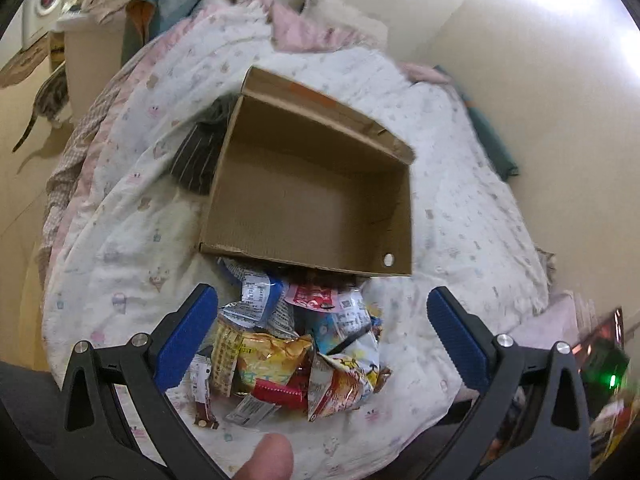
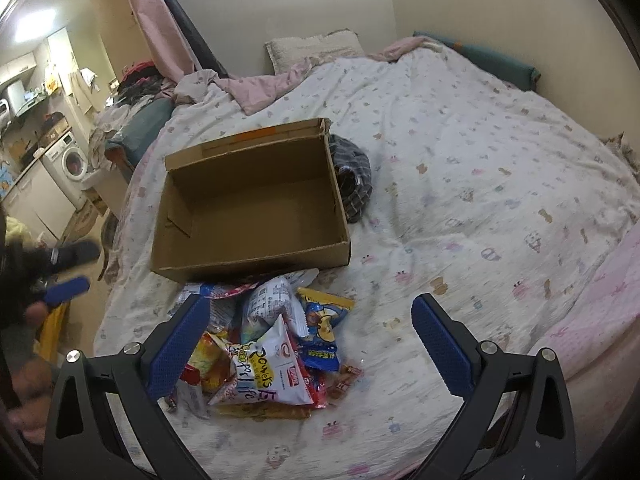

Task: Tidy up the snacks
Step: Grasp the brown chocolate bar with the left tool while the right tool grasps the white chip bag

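Observation:
An open brown cardboard box [image 1: 304, 196] [image 2: 252, 200] lies empty on the bed. Just in front of its near wall sits a heap of snack packets [image 1: 296, 344] [image 2: 272, 344], among them a white bag [image 2: 272, 372], a blue and yellow bag [image 2: 324, 320] and a red packet [image 1: 312, 298]. My left gripper [image 1: 322, 320] hovers open above the heap, holding nothing. My right gripper [image 2: 310, 328] is open too, over the right side of the heap. In the right wrist view a blue pad of the left gripper [image 2: 66, 290] shows at the far left.
The bed has a white patterned cover [image 2: 460, 208]. A dark checked cloth [image 2: 352, 184] lies against the box's far side. Pillows [image 2: 312, 48] and pink bedding sit by the wall. A washing machine [image 2: 70, 164] stands beyond the bed's left edge. A fingertip [image 1: 272, 458] shows at the bottom.

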{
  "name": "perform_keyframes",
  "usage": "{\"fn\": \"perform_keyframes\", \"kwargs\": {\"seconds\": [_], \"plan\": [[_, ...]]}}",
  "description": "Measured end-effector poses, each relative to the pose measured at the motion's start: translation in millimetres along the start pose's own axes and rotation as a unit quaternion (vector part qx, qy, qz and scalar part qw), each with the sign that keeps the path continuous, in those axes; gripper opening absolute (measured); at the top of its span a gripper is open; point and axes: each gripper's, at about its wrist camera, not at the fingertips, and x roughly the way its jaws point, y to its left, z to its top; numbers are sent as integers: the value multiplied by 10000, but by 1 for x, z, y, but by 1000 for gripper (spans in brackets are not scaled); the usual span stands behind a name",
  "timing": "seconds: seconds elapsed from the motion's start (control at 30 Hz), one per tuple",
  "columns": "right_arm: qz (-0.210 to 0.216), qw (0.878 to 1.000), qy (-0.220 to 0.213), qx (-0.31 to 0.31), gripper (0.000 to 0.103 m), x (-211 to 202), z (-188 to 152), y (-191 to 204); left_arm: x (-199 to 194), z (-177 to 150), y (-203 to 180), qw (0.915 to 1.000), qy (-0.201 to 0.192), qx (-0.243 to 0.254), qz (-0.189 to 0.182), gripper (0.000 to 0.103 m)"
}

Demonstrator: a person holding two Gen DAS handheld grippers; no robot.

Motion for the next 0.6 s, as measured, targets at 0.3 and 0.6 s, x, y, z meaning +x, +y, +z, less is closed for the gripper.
{"fn": "perform_keyframes", "kwargs": {"seconds": [0.3,0.6], "plan": [[709,9849,1515,450,103,65,-14,-1,42,-12,33,9849,853,403,1454,103],[1184,9550,2720,30,103,150,-42,20,45,-9,67,9743,1148,302,1913,103]]}}
